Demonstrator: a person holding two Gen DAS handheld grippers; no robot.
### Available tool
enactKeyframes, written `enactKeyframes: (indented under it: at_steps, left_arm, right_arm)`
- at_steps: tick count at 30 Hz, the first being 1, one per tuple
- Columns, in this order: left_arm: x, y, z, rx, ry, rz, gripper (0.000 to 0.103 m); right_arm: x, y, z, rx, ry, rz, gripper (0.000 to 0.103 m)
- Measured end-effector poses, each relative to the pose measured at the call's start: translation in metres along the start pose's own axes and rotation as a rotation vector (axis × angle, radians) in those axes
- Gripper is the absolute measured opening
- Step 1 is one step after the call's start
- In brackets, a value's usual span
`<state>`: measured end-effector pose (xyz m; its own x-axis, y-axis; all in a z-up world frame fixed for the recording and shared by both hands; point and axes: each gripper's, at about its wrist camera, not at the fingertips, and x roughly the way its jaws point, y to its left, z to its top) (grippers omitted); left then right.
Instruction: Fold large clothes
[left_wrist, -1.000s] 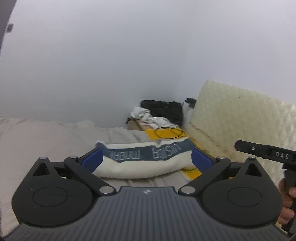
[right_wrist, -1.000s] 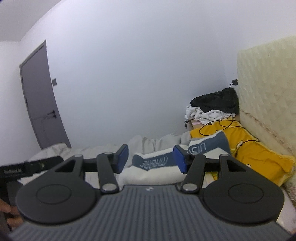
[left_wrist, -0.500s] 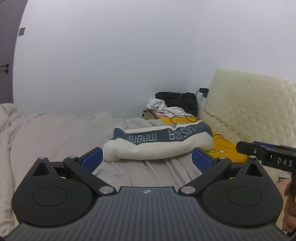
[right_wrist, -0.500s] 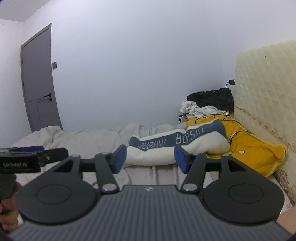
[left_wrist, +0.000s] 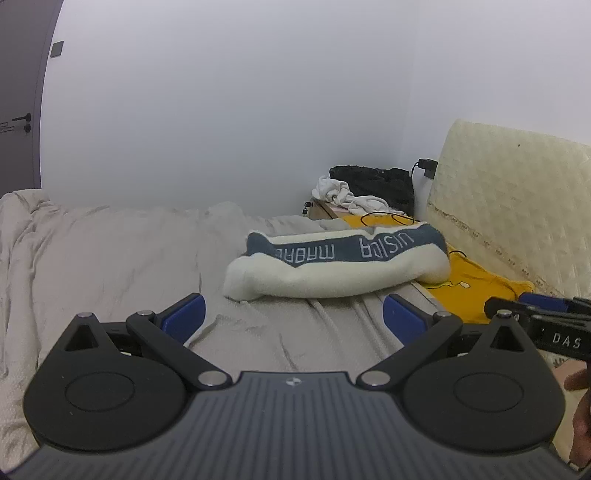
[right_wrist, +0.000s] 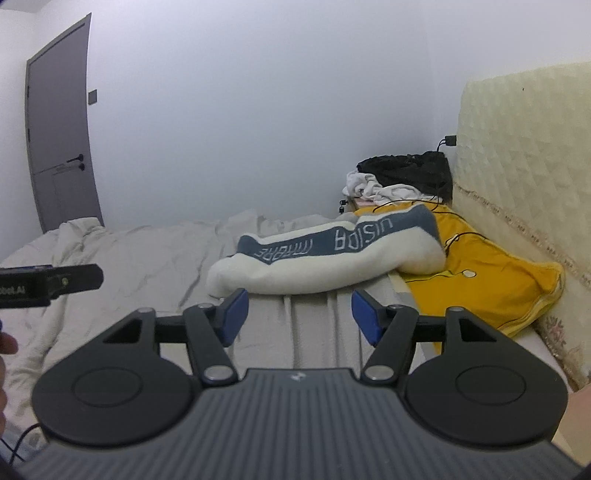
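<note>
Bed: a wide mattress under a crumpled beige cotton sheet (left_wrist: 110, 251) is spreading across both views, creased into soft ridges.
Headboard: a cream quilted foam panel (right_wrist: 517, 155) is standing at the right.
Pillow: a plump yellow fabric cushion (right_wrist: 491, 273) is lying beside it.
Garment: the fluffy white fleece jumper with a slate-blue lettered band (left_wrist: 332, 266) is resting folded into a long roll, its far end touching the cushion.
Left gripper (left_wrist: 293, 314): blue pads are standing wide, gripping nothing.
Right gripper (right_wrist: 299, 314): jaws have just been widening, with nothing between them.
</note>
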<state>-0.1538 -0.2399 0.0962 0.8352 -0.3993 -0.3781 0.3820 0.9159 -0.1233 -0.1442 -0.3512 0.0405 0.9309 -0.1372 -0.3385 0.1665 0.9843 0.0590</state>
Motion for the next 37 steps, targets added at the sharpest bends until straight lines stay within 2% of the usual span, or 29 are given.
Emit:
enactKeyframes:
  at_steps: [1, 3, 5, 15, 37]
  left_arm:
    - [0.0008, 0.0001, -0.0005, 0.004, 0.002, 0.008, 0.103]
    - [0.0012, 0.0002, -0.001, 0.012, 0.003, 0.019, 0.103]
    - [0.0009, 0.0005, -0.0013, 0.011, 0.003, 0.016, 0.103]
    - [0.0011, -0.0014, -0.0036, 0.018, 0.018, 0.025, 0.103]
    - [-0.0013, 0.0007, -0.0054, 0.013, 0.017, 0.027, 0.103]
  right_arm:
    - [0.0001, -0.0002, 0.0006, 0.0, -0.004, -0.002, 0.073]
    - [0.0001, -0.0005, 0.0017, -0.001, -0.019, -0.004, 0.096]
    - [0.0004, -0.0003, 0.0028, -0.004, -0.027, -0.019, 0.103]
    - [0.0037, 0.0017, -0.0008, -0.011, 0.007, -0.045, 0.103]
    - [0.0023, 0.0081, 0.0, -0.015, 0.027, -0.032, 0.103]
